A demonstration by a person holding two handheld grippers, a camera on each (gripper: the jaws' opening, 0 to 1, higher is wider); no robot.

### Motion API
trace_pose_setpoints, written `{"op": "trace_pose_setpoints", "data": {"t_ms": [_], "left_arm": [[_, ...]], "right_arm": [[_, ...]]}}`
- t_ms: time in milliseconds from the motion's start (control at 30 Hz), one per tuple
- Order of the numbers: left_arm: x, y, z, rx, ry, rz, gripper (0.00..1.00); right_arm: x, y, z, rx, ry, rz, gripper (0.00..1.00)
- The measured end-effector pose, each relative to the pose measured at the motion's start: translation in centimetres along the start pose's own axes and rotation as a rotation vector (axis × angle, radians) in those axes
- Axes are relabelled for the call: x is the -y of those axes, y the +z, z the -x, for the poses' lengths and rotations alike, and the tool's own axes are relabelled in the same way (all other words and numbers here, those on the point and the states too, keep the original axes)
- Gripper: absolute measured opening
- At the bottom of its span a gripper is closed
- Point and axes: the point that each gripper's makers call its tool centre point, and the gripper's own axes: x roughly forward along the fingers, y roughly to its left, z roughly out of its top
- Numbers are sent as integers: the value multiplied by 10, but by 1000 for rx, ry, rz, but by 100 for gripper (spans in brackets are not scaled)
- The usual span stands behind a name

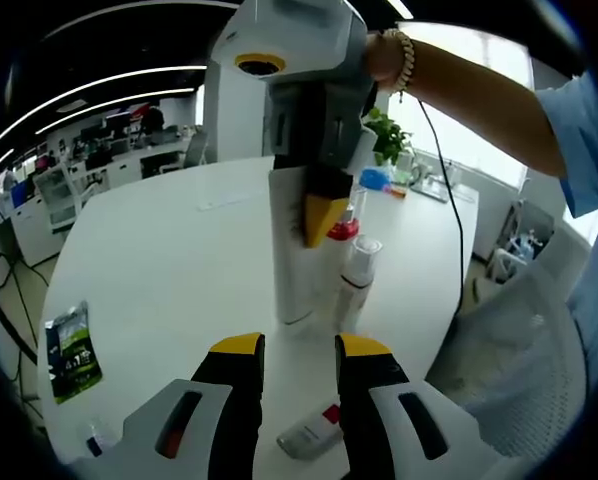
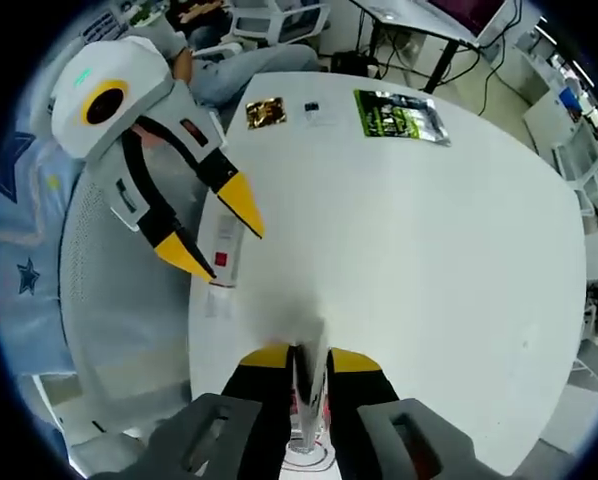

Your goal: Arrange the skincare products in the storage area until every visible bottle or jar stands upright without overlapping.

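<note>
Nearest the camera, the left gripper (image 1: pixel 299 375) hangs with its jaws parted and empty over a small tube (image 1: pixel 309 432) with a red label, which lies flat near the edge of the surface (image 1: pixel 169 260), its long axis along that surface. Further in, the right gripper (image 1: pixel 324 215) has its jaws closed on a tall white bottle (image 1: pixel 291 270) that stands upright, its long axis vertical, with a pump bottle (image 1: pixel 355 285) and a red-capped bottle (image 1: pixel 343 232) upright just beside it. By my reading the work is partly done: three stand, while the tube remains to be raised.
</note>
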Motion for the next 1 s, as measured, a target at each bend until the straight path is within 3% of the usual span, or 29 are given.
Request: {"op": "trace_pose_setpoints", "data": {"t_ms": [167, 600, 833, 1000], "left_arm": [[1, -2, -1, -9, -5, 6, 23], [4, -6, -4, -25, -22, 9, 23], [2, -8, -3, -30, -18, 21, 23], [1, -8, -3, -33, -16, 32, 23]], "right_arm": [[-1, 0, 3, 10, 12, -30, 6], [-2, -4, 4, -25, -36, 41, 5], [0, -7, 10, 16, -42, 74, 6], [4, -6, 28, 77, -87, 94, 10]]}}
